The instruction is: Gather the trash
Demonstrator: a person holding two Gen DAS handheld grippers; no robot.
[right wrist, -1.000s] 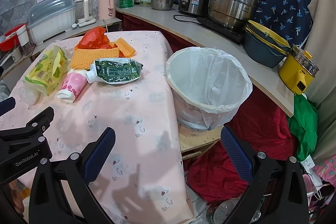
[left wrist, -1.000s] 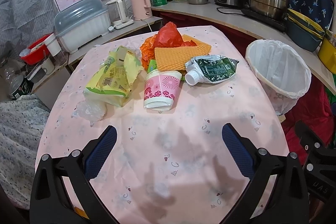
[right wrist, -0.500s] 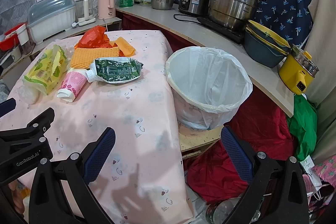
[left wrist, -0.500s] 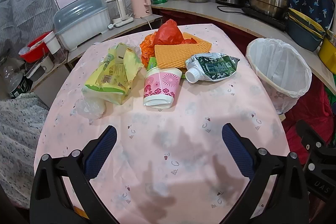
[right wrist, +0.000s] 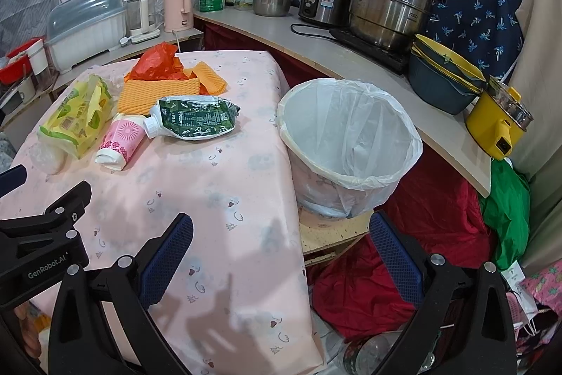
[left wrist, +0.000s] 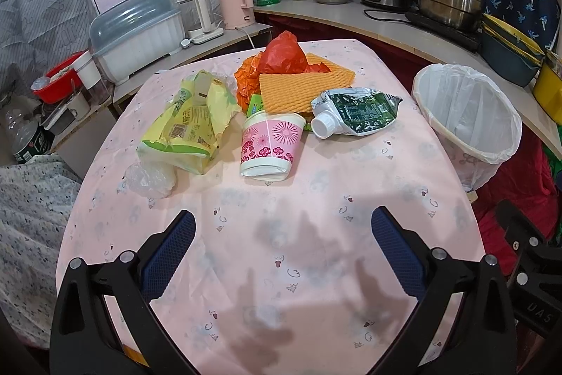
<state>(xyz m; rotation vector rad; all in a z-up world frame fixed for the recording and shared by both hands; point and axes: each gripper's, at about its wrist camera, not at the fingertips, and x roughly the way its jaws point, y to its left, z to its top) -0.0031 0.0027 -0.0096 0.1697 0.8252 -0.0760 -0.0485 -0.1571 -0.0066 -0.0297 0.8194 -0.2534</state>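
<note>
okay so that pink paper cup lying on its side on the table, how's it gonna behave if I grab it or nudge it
The pink paper cup lies on its side, so a nudge would probably roll it in a curve, since it tapers. It looks empty and thin-walled, likely very light and easy to crush under a firm squeeze. Its rim leans against the orange foam sheet and green pouch, which may shift with it.

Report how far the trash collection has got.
Done: nothing; the lined bin looks empty. In hand: nothing; the left tongs and right tongs are open. Left: pink cup, green pouch, yellow pack, orange wrappers on the table.
</note>
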